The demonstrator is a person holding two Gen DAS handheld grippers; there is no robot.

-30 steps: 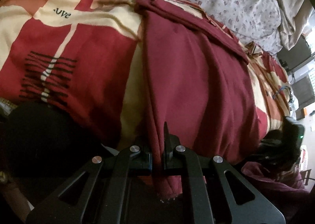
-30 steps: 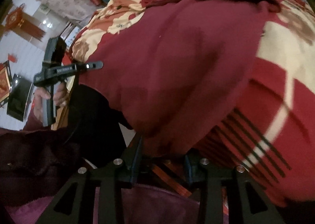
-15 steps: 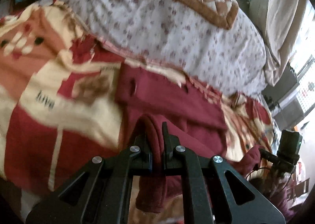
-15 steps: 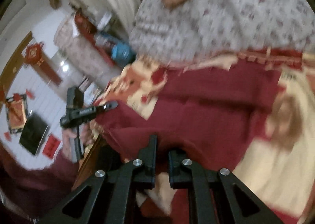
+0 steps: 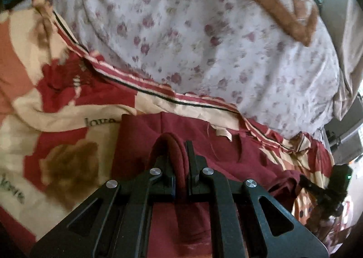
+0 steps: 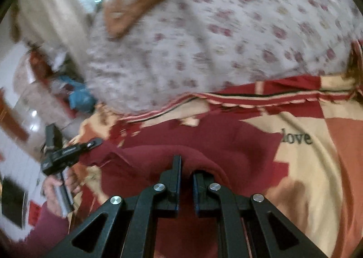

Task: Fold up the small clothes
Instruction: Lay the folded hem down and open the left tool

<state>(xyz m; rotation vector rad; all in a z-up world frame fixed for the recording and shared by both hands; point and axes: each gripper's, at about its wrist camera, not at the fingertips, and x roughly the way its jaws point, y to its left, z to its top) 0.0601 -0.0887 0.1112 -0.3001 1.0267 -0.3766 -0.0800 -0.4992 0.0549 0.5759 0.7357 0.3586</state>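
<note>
left wrist view shows my left gripper [image 5: 181,162] clenched on a doubled roll of the dark red garment [image 5: 226,158], which lies on the red and cream quilt [image 5: 56,108] at the near side of the bed, with the floral sheet [image 5: 204,42] beyond it. in the right wrist view my right gripper [image 6: 186,174] has its jaws a little apart with the same cloth draped over and between them; i judge it is pinching the hem, but the contact itself is hidden, so i cannot tell for sure. the cloth looks soft, light and limp, thick enough to bunch, so it will sag between my two holds and likely slip if held by one layer. i would take it at the edge corners, through both layers, and keep it taut while laying the fold toward the far edge.
</note>
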